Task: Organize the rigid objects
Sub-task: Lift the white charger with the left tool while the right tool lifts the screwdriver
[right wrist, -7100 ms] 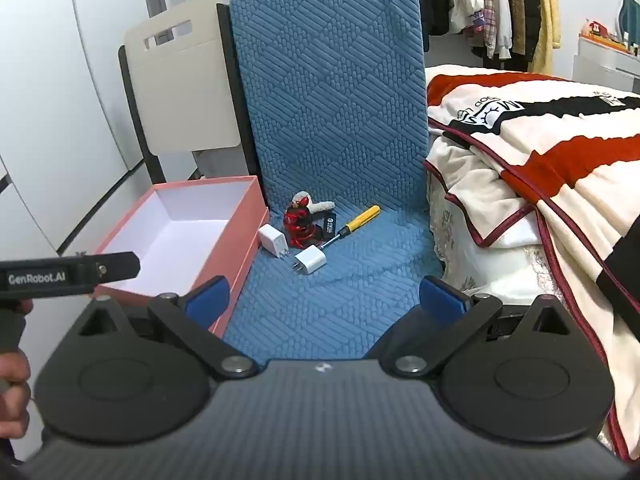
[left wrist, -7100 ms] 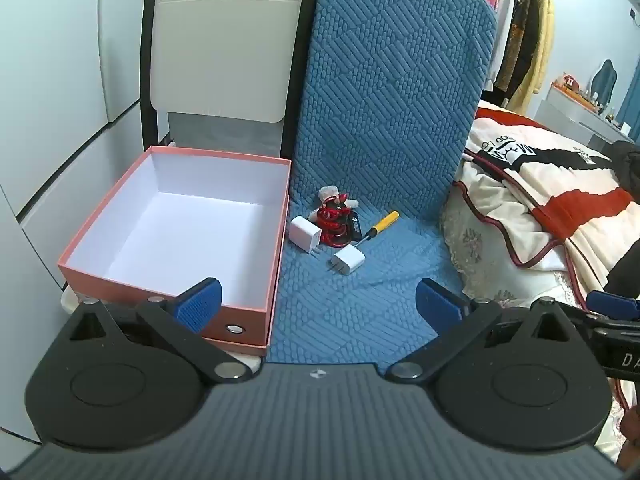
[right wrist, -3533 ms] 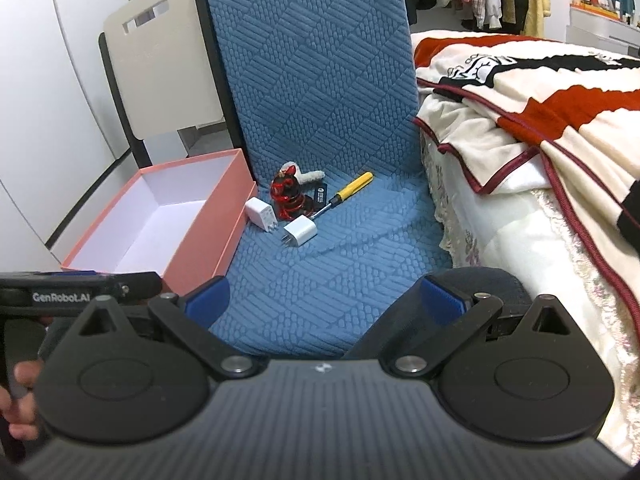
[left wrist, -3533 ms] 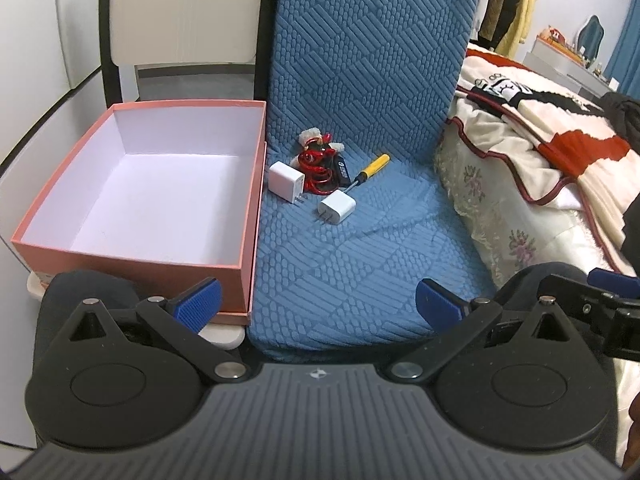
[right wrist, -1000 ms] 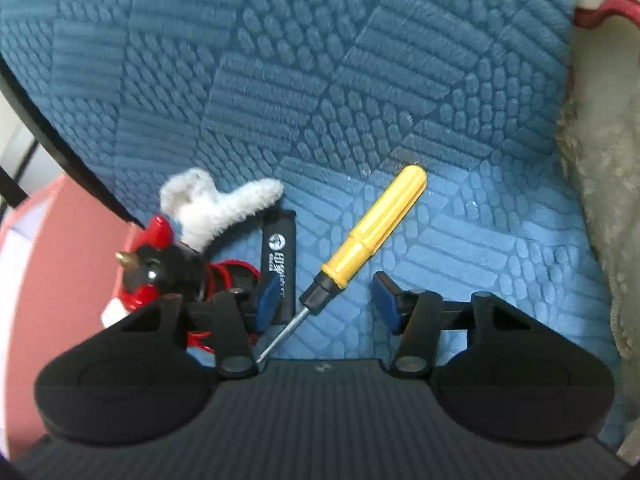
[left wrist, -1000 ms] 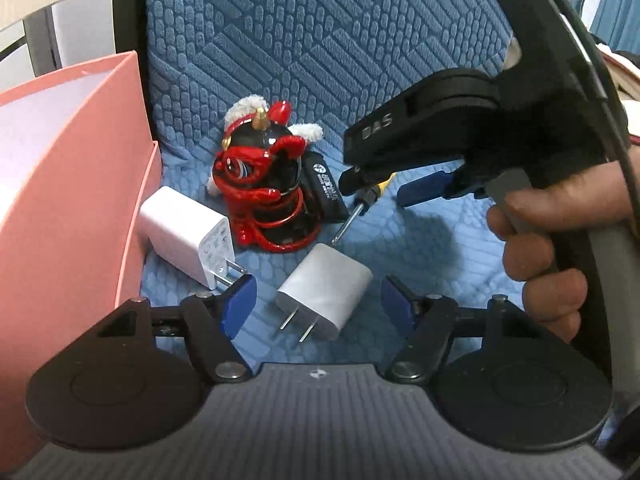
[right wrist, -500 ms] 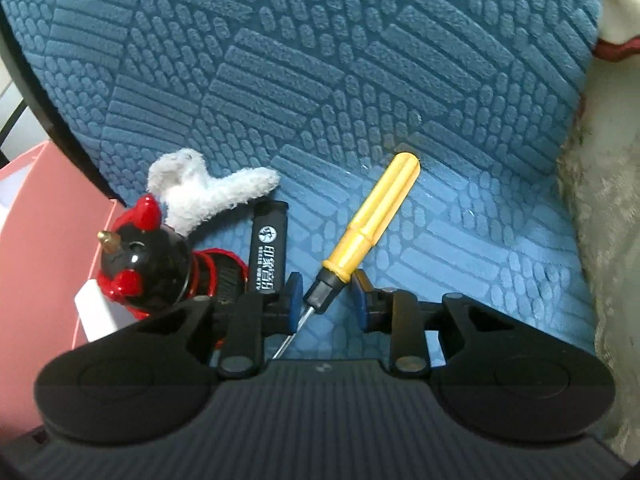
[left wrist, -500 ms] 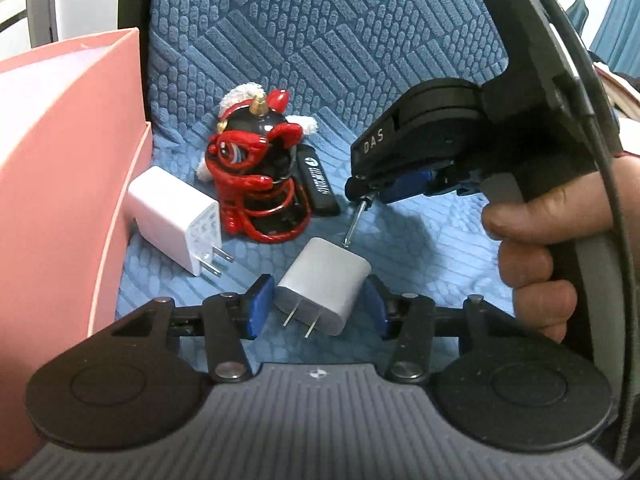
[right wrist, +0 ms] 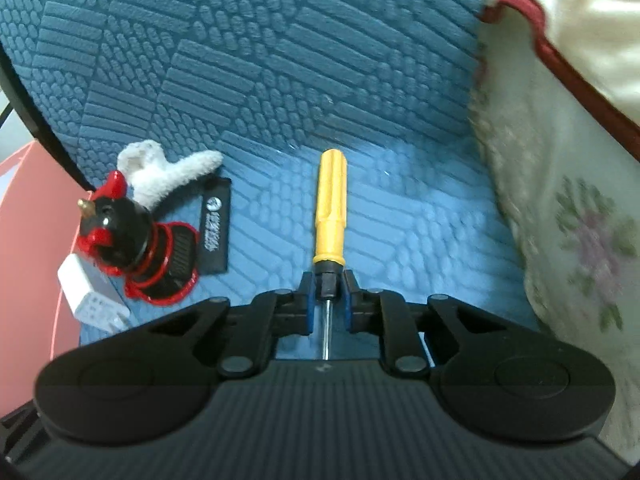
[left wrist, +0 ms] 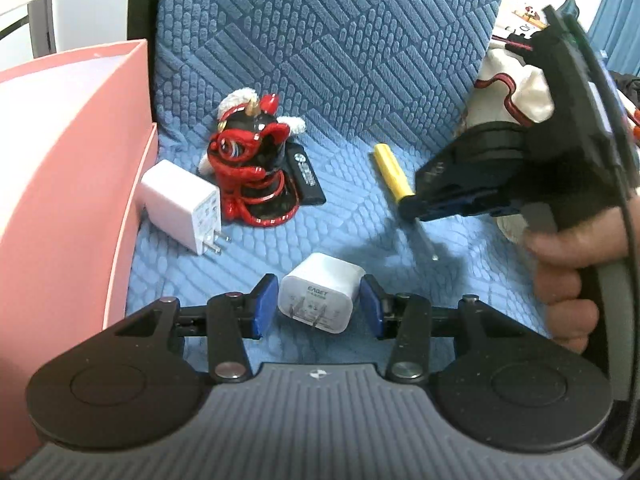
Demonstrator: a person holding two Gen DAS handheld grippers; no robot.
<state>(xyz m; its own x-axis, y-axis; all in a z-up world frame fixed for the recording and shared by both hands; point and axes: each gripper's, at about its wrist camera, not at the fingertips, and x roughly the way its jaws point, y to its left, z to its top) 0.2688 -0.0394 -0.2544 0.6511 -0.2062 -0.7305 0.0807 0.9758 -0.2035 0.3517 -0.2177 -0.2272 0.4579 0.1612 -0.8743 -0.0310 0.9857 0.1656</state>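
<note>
Two grippers | left (left wrist: 317, 307) fingers part-open astride charger (left wrist: 320, 292) | right (right wrist: 327, 302) fingers clamped on screwdriver (right wrist: 330, 212)

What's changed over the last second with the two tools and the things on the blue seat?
The right tool has shut on the black collar of the yellow-handled screwdriver and swung it round from its slant. The left tool has narrowed around the white EAGET charger cube, with gaps still showing on both sides. The other white plug adapter, red-and-black figurine, black flat stick and pink box stay put.
</note>
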